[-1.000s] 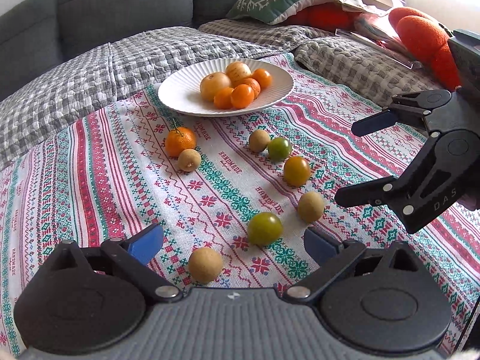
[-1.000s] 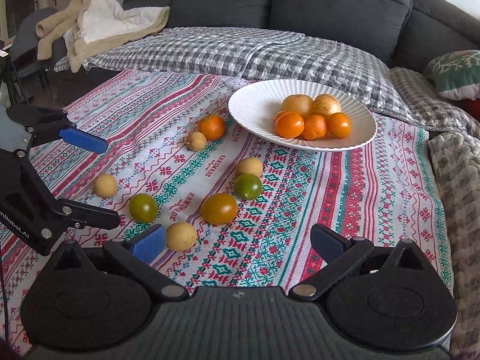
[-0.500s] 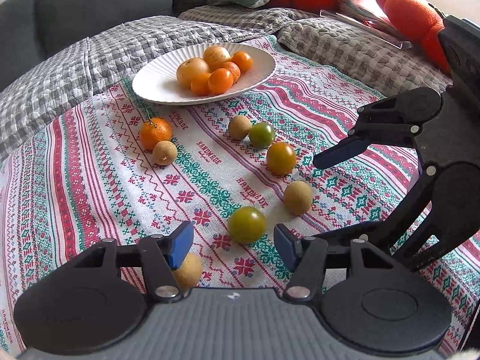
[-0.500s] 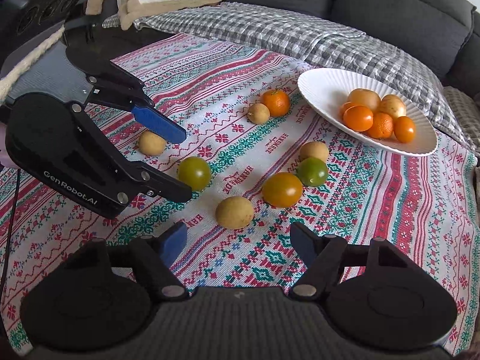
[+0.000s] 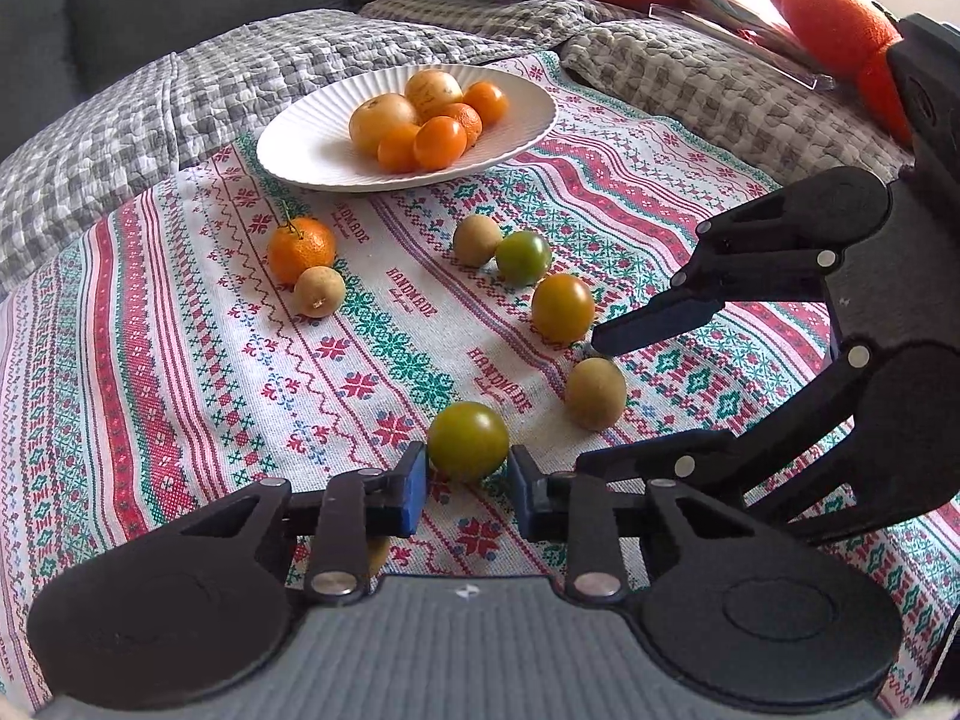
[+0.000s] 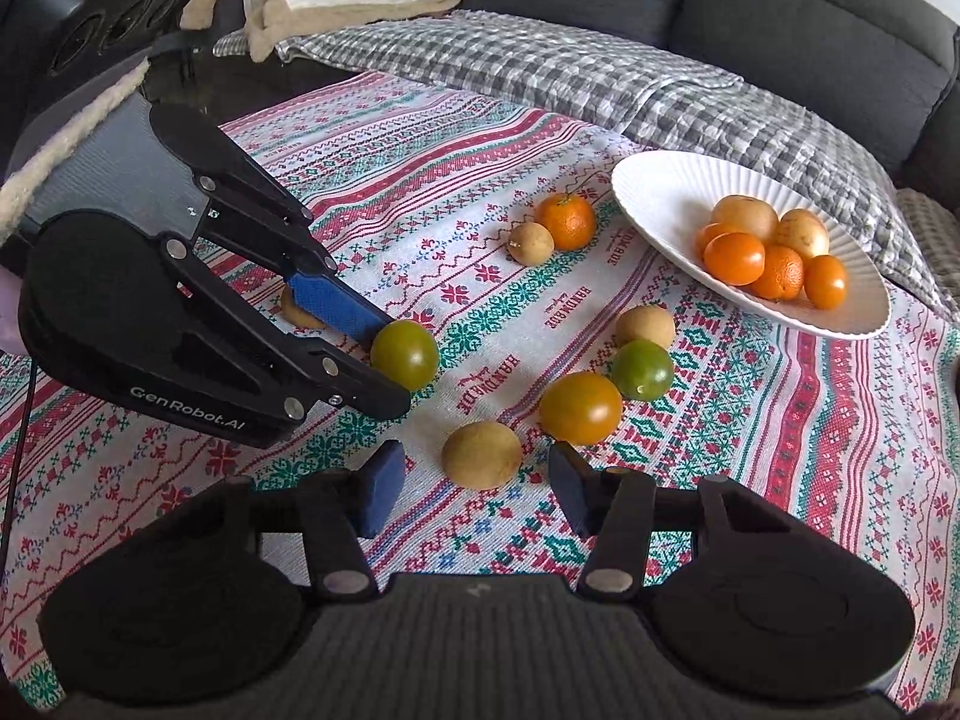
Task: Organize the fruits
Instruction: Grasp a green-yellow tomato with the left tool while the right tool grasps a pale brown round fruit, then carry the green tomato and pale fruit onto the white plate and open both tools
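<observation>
A white plate holds several orange and yellow fruits. Loose fruits lie on the patterned cloth. My left gripper has its pads on both sides of a green tomato, nearly touching it. My right gripper is open around a tan round fruit, not touching it. An orange-green tomato lies just beyond.
Further off lie a green tomato, a tan fruit, a mandarin and a small tan fruit. Another tan fruit sits behind the left gripper. Grey quilt and sofa lie behind; cushions on the right.
Both grippers have moved forward and down and narrowed. The left now brackets the green tomato; the right now brackets the tan fruit.
</observation>
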The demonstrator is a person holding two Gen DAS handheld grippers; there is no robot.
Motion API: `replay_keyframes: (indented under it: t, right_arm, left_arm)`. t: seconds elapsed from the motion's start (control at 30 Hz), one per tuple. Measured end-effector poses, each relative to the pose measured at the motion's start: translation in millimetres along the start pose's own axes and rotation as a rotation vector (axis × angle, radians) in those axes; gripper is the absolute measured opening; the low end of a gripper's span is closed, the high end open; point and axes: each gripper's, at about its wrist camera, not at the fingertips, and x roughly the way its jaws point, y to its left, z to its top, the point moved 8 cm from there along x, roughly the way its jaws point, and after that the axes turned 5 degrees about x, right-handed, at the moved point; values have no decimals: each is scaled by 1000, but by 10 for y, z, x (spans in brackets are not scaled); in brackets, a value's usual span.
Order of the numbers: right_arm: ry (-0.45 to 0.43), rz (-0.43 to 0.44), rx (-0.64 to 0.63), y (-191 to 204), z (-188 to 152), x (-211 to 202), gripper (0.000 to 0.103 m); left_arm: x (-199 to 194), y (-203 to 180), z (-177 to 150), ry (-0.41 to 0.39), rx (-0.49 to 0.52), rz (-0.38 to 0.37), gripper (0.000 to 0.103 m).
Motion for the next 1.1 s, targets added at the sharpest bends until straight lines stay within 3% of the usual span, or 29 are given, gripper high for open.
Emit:
replay_keyframes:
  t: [0.33,1.1]
  right_arm:
    - [-15,-13,21,-49,36,8,27]
    - [-124,-41,103,-220,258,-197,26]
  left_arm:
    - [4,24,4,2,-12,7,18]
    - [-122,89,238,-78,-80,40,17]
